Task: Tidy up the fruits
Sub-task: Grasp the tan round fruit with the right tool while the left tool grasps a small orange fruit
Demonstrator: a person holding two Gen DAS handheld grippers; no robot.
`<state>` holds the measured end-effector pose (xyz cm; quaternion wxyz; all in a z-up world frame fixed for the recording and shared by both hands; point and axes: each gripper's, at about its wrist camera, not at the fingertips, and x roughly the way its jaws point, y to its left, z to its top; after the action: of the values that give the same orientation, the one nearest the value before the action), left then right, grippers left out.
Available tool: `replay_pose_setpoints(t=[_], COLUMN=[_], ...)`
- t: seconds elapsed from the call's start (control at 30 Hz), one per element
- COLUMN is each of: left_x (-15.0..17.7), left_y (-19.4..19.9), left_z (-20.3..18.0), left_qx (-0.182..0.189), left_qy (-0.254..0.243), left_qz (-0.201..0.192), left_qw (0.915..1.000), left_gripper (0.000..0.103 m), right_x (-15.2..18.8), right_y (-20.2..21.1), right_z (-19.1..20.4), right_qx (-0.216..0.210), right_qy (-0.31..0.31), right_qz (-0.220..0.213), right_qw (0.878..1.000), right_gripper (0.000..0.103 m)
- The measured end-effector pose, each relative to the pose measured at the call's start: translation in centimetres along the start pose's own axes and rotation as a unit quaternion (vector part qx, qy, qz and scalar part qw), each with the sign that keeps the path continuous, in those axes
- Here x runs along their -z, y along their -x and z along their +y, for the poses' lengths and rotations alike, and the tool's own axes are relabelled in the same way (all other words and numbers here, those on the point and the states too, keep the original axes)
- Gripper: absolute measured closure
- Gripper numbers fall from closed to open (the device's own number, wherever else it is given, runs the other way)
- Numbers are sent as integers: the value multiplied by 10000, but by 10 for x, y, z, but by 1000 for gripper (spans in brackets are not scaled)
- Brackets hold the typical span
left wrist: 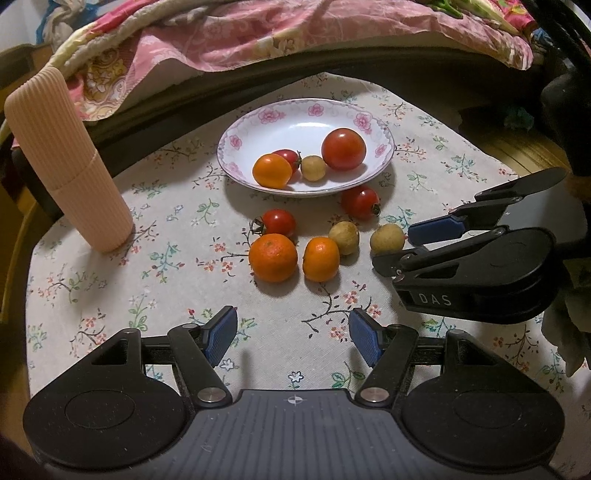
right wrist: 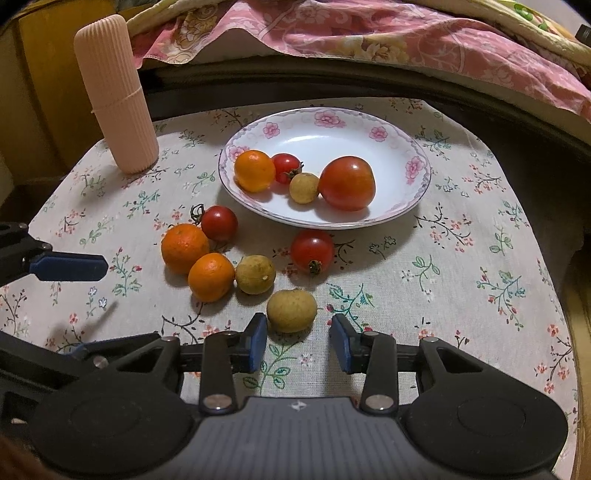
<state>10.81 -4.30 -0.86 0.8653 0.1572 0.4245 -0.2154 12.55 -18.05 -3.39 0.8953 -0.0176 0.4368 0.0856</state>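
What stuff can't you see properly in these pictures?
- Small tomato in the plate: left wrist view, partly hidden behind the orange fruit.
- Left gripper: right wrist view, cut off by the left edge; only one of its fingers shows.
- Blanket: both views, cut off by the top edge.

Both tools are matte black with round side discs, ribbed grey bodies, silver screws, blue ribbed pads (right wrist: 258, 341); right tool (left wrist: 397, 245) reads "DAS".
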Motion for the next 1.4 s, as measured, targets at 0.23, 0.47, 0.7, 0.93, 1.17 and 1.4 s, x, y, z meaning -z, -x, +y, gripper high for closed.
replay_pose_setpoints(t=[0.23,0.47,0.7,0.93,1.17,1.4], left_x=[2,1,1,1,3,3], left_y=[-3,-8,-11,-13,-13,-17], left_z=[1,4,3,7,12,9], left_qx=[-14,41,57,89,138,239], left_qy=[-29,43,13,54,109,104], left_qz=[18,5,20,80,98,62], left_qw=[10000,10000,10000,9999,9998,9996], left_gripper=[29,29,29,29,29,29], right_x=[0,2,4,6,12,-2], right_y=[3,6,8,10,14,-1], right_z=[-6,-20,-24,-22,-21,-18], right_qx=[-98,-274,-392,-572,-681,-518], right_qy=[-90,-458,-339,-203,-38,-54], right_qz=[39,121,96,84,-3,-232], right_qw=[9999,9985,9986,9981,9977,9984], right_gripper=[67,88,86,72,61,61])
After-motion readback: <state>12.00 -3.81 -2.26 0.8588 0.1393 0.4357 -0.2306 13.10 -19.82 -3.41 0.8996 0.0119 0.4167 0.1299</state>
